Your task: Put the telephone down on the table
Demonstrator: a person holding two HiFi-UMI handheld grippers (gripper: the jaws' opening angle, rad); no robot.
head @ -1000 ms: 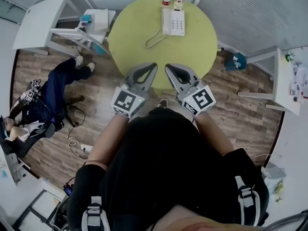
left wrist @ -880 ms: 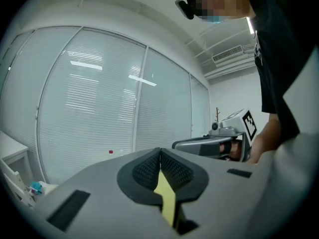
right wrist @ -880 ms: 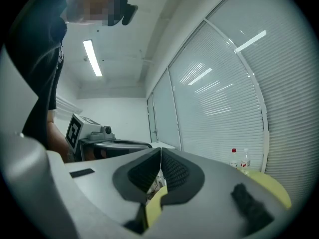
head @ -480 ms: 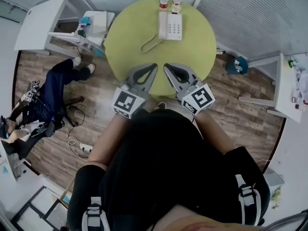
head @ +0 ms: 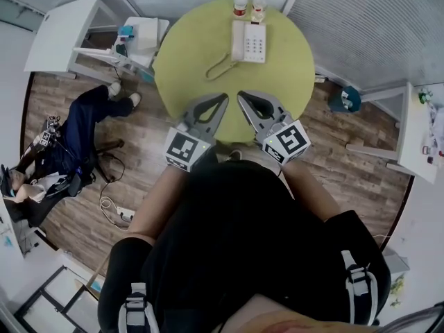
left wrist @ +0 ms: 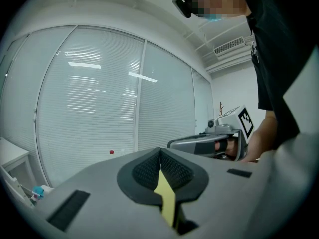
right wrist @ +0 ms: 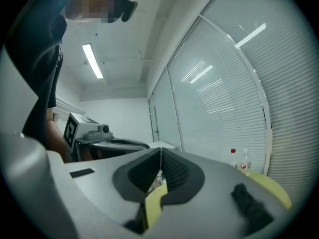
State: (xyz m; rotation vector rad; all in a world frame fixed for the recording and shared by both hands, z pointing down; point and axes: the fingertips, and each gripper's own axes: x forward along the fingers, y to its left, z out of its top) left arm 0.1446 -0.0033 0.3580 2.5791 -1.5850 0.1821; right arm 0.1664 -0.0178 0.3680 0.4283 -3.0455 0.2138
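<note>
The left gripper [head: 221, 97] and right gripper [head: 242, 96], both clenched on nothing, sit side by side at the near rim of the round yellow-green table [head: 187, 54], where the white phone [head: 250, 41], handset on its base and cord [head: 220, 65] looping leftward, lies at the far edge just before two bottles [head: 250, 1]

Telephone [head: 250, 41] on table [head: 191, 54], bottles [head: 241, 1] behind.
</note>
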